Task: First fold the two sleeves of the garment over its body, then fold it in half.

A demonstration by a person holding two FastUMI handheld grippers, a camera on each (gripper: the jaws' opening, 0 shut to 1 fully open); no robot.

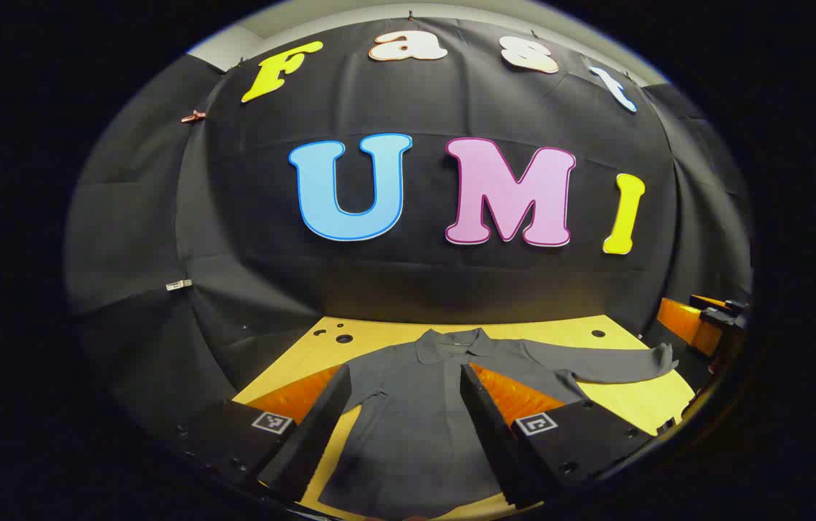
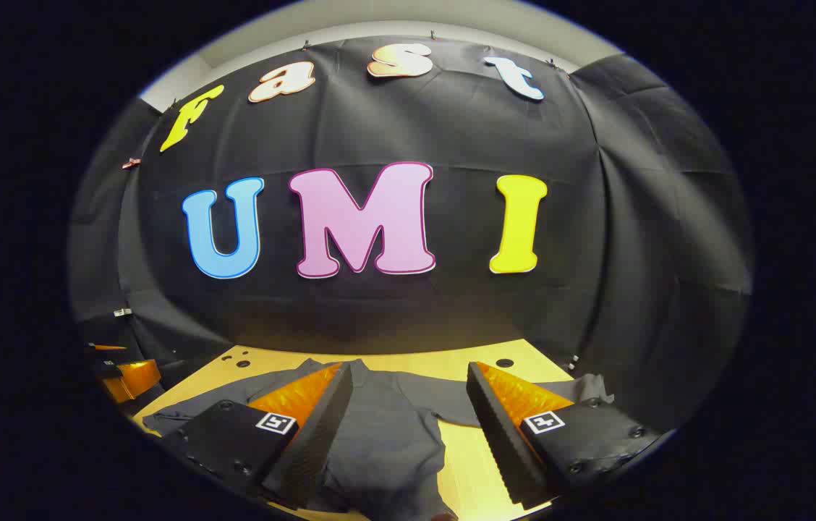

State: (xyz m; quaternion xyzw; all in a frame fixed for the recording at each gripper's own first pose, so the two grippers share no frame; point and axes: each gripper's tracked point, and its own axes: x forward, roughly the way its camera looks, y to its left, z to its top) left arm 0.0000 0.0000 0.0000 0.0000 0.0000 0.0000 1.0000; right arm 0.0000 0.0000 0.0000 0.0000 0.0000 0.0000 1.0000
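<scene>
Shirt (image 1: 415, 405) flat on the yellow tabletop (image 1: 639, 401), collar (image 1: 455, 344) toward the booth wall, body running down toward us. In the left gripper view one sleeve (image 1: 610, 362) lies stretched straight out to the side, cuff near the tabletop's edge, so that one is clearly not yet folded. The other sleeve is harder to read: it looks tucked near the body behind a finger, and I cannot tell how it lies.

So this looks like the very start, sleeves first. For a clean fold, my call is to pinch each sleeve near the cuff, taking only the top layer, lift just enough to clear the cloth, and carry it across the chest so it lands flat and square on the body. Drag it low and the body may bunch up; grab too deep and the torso comes along.

Left gripper (image 1: 404, 401) hangs above the shirt's body, fingers spread wide, nothing between them, pointing forward and slightly down over the cloth. Right gripper (image 2: 408, 412) hovers the same way in the right gripper view, fingers wide apart and empty, with the shirt (image 2: 379, 434) and a strip of bare tabletop (image 2: 466, 449) showing between them. Neither one appears to touch the fabric. At the far right of the left gripper view, the right gripper (image 1: 701, 322) peeks in just beyond the outstretched cuff.
</scene>
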